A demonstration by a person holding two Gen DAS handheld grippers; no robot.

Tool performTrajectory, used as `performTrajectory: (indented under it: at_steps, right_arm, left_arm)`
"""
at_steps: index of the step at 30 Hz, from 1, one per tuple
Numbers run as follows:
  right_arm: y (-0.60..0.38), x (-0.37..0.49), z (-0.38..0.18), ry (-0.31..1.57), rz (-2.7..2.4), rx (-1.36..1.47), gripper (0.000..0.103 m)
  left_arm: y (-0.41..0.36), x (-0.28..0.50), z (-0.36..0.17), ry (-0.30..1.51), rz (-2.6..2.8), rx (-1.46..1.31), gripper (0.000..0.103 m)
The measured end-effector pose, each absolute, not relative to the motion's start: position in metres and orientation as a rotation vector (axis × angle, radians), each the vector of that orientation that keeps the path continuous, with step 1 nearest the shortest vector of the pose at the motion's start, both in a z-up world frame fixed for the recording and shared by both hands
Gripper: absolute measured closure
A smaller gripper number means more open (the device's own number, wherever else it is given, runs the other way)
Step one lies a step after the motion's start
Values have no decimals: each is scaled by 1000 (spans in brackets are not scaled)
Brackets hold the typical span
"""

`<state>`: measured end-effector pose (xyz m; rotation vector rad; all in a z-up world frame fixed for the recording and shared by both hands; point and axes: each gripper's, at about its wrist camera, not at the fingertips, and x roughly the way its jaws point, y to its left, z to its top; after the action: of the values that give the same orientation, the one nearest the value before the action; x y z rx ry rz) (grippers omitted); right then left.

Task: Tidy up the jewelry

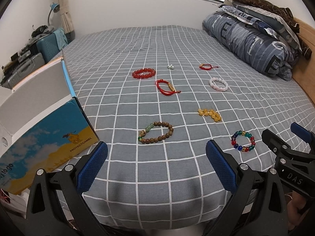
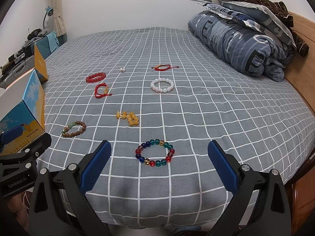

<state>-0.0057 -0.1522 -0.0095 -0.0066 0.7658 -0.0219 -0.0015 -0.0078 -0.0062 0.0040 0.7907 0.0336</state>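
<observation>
Right wrist: my right gripper (image 2: 159, 157) wide open over the rainbow bracelet (image 2: 155, 152), left gripper (image 1: 157, 157) open too, nothing held, bed (image 1: 177, 39).

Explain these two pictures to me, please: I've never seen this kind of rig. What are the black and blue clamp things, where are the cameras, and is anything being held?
The clamps are handheld two-finger grippers, one in each of a person's hands; no robot arm is involved. Each carries a fisheye camera looking forward along its fingers. One picture is from the left gripper, the other from the right gripper. Each gripper also shows at the edge of the other's view.

Both are open and hold nothing, hovering at the near edge of a bed with a grey checked sheet.

On the sheet lie a multicoloured bead bracelet, a wooden bead bracelet, a yellow bead bracelet, a white bead bracelet, a red bead bracelet, two red cord bracelets and some small pearly beads. A printed cardboard box stands open on the left.
</observation>
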Motion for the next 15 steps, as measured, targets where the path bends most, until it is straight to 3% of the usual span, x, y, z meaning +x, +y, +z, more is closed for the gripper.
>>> performTrajectory:
  at_steps: [15]
  right_arm:
    - [-149,-6,-10,761,-23,-16,8]
  left_arm:
    - [-9,-2,-6,792,34,5,6]
